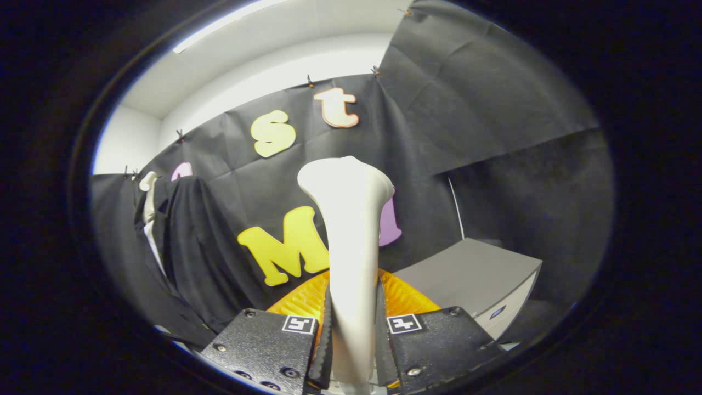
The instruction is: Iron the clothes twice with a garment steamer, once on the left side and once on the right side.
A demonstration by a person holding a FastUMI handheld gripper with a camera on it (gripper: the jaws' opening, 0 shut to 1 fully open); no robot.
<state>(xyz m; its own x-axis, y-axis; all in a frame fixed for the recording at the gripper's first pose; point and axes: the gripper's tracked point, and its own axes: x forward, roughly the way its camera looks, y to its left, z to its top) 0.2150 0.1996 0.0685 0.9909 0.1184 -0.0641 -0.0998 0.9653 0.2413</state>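
With my jaws (351, 334) clamped on the steamer (349, 236), its head upright, I keep the grip firm and swing left toward the dark garment (194, 247) hanging on the wall, well apart from it.

No readable words, brand names or numbers stand on anything here. The tongs (351, 329) carry two small square coded markers (406, 323), patterns rather than text.

a grey box (471, 274) (low, flat-topped) stands against the black cloth wall (493, 137), white ceiling (307, 49) above.
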